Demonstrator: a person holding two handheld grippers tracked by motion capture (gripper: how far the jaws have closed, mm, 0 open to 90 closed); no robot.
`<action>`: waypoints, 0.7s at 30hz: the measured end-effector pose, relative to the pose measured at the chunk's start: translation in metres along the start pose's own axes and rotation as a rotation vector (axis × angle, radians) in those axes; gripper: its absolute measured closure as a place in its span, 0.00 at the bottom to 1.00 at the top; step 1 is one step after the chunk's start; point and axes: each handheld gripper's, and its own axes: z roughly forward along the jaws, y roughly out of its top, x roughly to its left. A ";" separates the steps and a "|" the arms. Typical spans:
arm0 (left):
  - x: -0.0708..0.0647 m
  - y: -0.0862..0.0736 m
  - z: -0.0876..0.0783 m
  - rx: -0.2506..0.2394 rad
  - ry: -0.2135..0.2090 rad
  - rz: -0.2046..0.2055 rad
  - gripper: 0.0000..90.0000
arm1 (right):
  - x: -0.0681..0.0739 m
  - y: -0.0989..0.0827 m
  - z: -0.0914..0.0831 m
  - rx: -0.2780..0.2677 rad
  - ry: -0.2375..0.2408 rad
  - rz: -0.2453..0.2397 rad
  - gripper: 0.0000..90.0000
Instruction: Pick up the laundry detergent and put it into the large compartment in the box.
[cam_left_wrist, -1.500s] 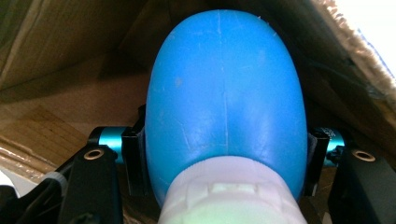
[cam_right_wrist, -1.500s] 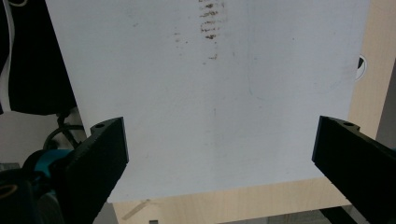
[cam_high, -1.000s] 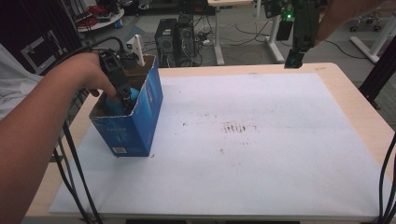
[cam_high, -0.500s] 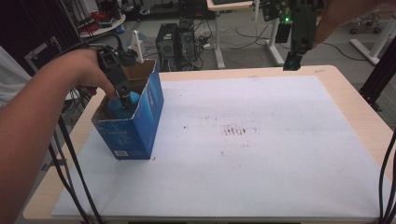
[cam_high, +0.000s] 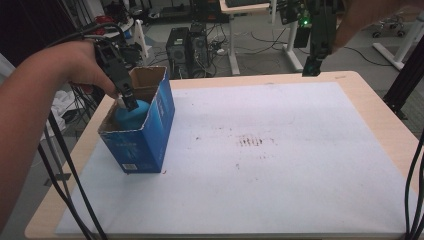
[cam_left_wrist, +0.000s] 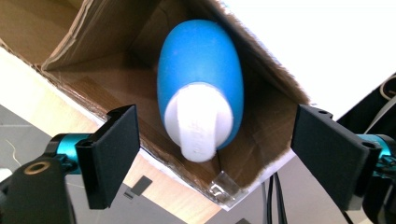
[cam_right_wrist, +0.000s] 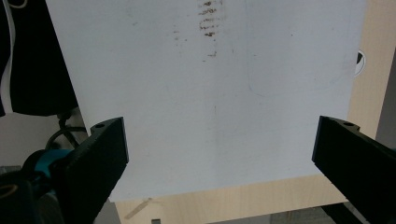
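Left gripper (cam_high: 129, 100) poised, jaws wide, over a blue bottle (cam_left_wrist: 200, 95) inside an open blue carton (cam_high: 150, 127) at the bench's left edge.

Carton print is unreadable. Right gripper (cam_high: 311, 67) hangs wide and empty above the far edge; its view shows brown smudges (cam_right_wrist: 210, 21) on white paper (cam_high: 280, 165). Computer towers (cam_high: 187, 50) stand behind.

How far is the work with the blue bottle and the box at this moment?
Done: the blue bottle with a white cap lies inside the open blue cardboard box. In hand: the left gripper hangs over the box mouth, jaws wide apart around the cap without touching it. Left: possibly closing the box. The right gripper waits open, above the table's far edge.
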 end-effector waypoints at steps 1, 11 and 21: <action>-0.002 0.001 -0.002 -0.001 0.008 0.015 0.14 | 0.000 0.000 0.000 0.002 -0.001 0.004 0.03; -0.026 0.010 -0.019 -0.016 -0.003 0.127 0.07 | 0.001 0.005 0.002 0.010 0.005 -0.004 0.03; -0.065 0.028 -0.036 -0.007 0.011 0.320 0.02 | 0.004 0.005 0.001 0.005 0.005 -0.011 0.03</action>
